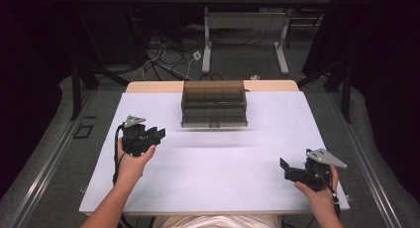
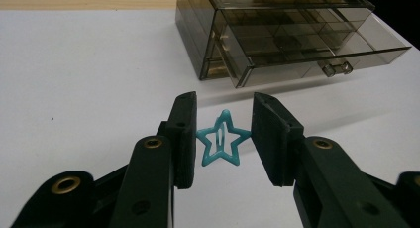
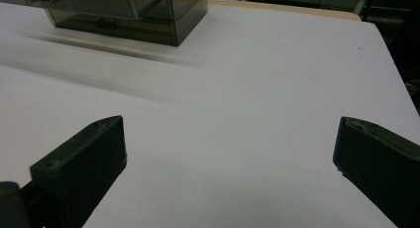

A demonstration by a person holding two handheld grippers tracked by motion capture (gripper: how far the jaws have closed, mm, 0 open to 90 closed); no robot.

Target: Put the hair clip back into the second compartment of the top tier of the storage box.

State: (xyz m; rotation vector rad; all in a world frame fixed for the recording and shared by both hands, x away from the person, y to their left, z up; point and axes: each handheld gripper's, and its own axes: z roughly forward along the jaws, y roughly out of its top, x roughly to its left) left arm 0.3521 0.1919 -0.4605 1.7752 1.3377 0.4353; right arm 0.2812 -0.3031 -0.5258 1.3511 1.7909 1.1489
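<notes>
A small teal star-shaped hair clip (image 2: 219,139) sits between the two black jaws of my left gripper (image 2: 224,103), whose pads press on its points. It hangs a little above the white table top. In the high view, a hand holds the left gripper (image 1: 159,134) at the table's left, pointing right toward the box. A smoked see-through drawer box (image 1: 214,103) stands at the back middle, and one drawer (image 2: 317,52) is pulled out. My right gripper (image 1: 286,169) is held at the front right with its jaws wide apart (image 3: 233,134) and nothing between them.
A white sheet (image 1: 223,173) covers the table, with a strip of bare wood (image 1: 148,86) at the far edge. Beyond the table are cables on the floor and the legs of another desk (image 1: 207,49). Dark curtains close off both sides.
</notes>
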